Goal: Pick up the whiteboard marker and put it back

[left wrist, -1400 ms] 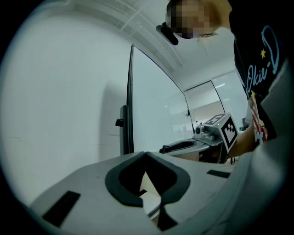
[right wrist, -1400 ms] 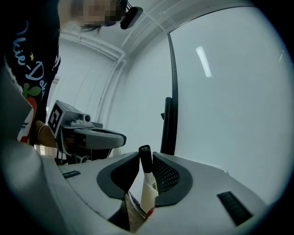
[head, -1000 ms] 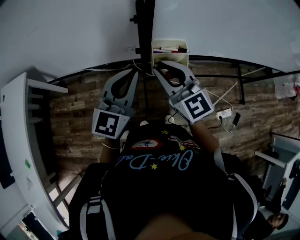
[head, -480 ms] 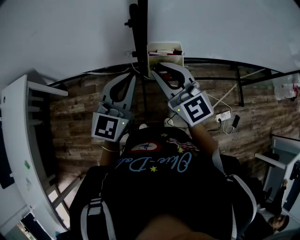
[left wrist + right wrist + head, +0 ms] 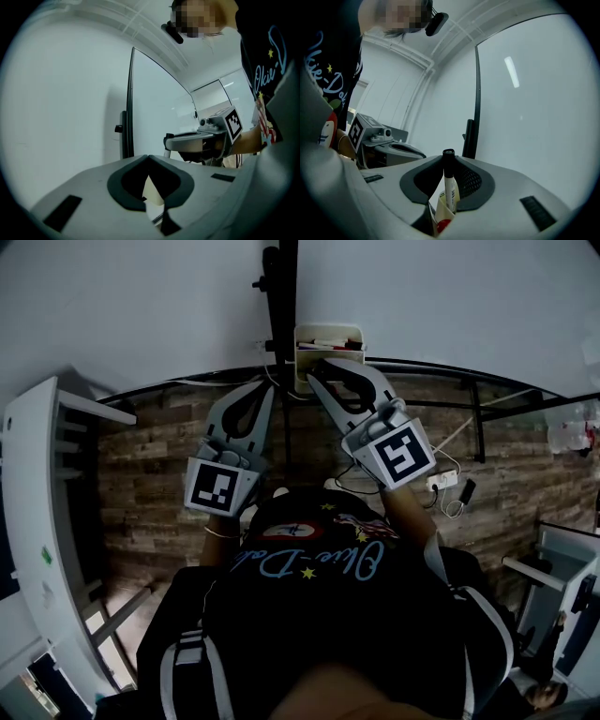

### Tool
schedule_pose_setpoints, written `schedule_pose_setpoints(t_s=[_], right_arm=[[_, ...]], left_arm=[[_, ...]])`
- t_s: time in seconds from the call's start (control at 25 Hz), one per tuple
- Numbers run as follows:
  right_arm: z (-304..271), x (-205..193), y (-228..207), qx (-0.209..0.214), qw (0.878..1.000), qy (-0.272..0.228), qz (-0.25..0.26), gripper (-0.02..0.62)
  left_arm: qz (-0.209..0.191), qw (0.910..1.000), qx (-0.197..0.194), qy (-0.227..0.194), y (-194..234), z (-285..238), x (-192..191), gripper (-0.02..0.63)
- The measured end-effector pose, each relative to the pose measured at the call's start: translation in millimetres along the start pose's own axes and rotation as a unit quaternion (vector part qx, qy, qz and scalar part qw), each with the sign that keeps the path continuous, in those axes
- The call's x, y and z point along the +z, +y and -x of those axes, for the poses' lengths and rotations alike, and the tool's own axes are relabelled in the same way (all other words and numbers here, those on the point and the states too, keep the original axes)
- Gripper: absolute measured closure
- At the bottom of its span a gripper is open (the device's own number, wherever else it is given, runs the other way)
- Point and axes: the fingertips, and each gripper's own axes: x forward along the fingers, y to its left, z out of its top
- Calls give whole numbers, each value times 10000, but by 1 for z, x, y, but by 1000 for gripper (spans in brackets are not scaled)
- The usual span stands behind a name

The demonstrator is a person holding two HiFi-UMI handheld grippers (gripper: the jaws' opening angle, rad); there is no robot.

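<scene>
My right gripper [image 5: 449, 158] is shut on the whiteboard marker [image 5: 450, 185]. The marker stands upright between the jaws, white-barrelled, black cap on top. Right under it sits the cream marker holder [image 5: 439, 209], with something red inside. In the head view the right gripper [image 5: 315, 373] points at that white holder [image 5: 330, 339], which hangs at the whiteboard's [image 5: 141, 306] lower edge with several markers in it. My left gripper [image 5: 270, 386] is beside it on the left, level, its jaws closed tip to tip on nothing [image 5: 148, 157].
A black stand post [image 5: 281, 296] rises just left of the holder. A white shelf unit [image 5: 37, 521] stands at the left. On the wood-look floor at the right lie a power strip [image 5: 441, 482] and cables.
The right gripper has lifted slightly with the marker, close to the holder. The left gripper has stayed put.
</scene>
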Motion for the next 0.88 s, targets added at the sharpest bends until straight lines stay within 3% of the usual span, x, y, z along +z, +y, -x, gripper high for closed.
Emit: schedule_pose_setpoints(t_s=[0.88], right_arm=[[22,35,-13,75,9986,-490,205,503]], left_arm=[[-360,9993,110,19,-16,-1,16,618]])
